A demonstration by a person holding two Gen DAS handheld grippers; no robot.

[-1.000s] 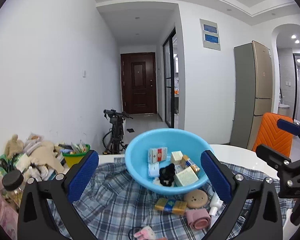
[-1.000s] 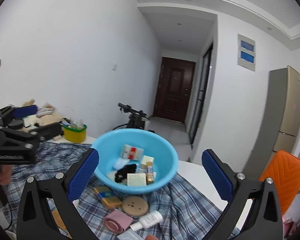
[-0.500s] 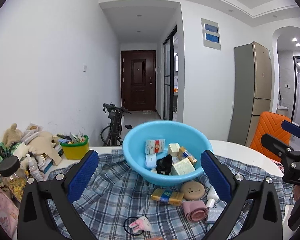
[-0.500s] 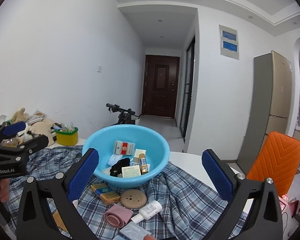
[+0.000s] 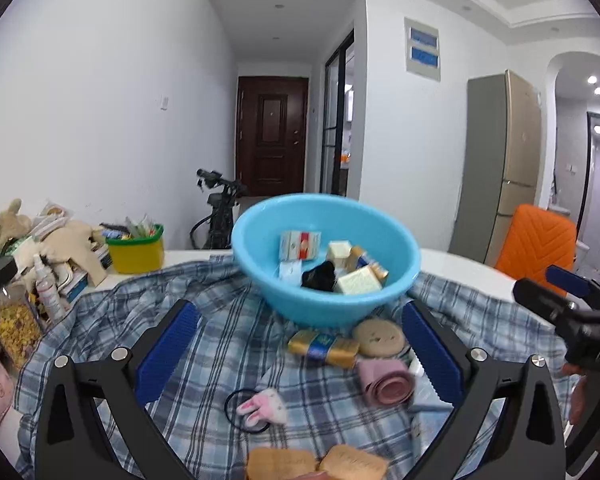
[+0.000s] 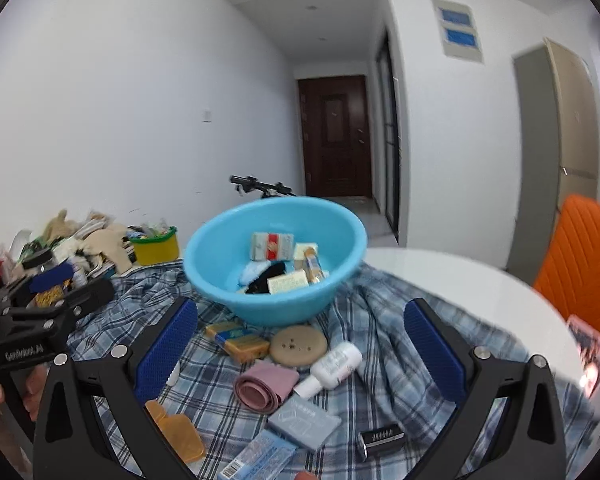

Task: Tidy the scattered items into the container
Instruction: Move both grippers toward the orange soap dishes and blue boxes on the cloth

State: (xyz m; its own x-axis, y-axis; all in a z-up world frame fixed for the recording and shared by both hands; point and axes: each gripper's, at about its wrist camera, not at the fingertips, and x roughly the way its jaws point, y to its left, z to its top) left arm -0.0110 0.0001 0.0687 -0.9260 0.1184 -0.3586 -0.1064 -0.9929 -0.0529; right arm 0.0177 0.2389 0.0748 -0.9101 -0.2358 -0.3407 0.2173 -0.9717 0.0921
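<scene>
Left of the blue basin [image 5: 324, 256] a yellow tub [image 5: 138, 250] of odds and ends and a heap of plush and packets sit pushed to the table's far edge, out of the working patch. The left gripper [image 5: 300, 356] hangs with its ribbed blue pads spread wide and nothing between them, aimed low over the checked cloth [image 5: 204, 344], and I'd say that's lining up a pick. Just in front of the basin lies a gold-wrapped bar [image 5: 324, 346], glossy and rectangular, touching a flat tan disc [image 5: 378, 337]; nearer the camera than those, a soft pink roll [image 5: 386, 380], and a bunny hair tie [image 5: 260, 406] on its thin black loop. The basin itself is smooth round plastic, holding small cartons and something black and fuzzy. Over on the right, the right gripper [image 6: 300, 354] is wide apart and empty too, with a white squeeze bottle [image 6: 332, 366] on its side near the disc, and a slate-blue box [image 6: 304, 426] and a small black bar [image 6: 382, 438] nearest the camera.
</scene>
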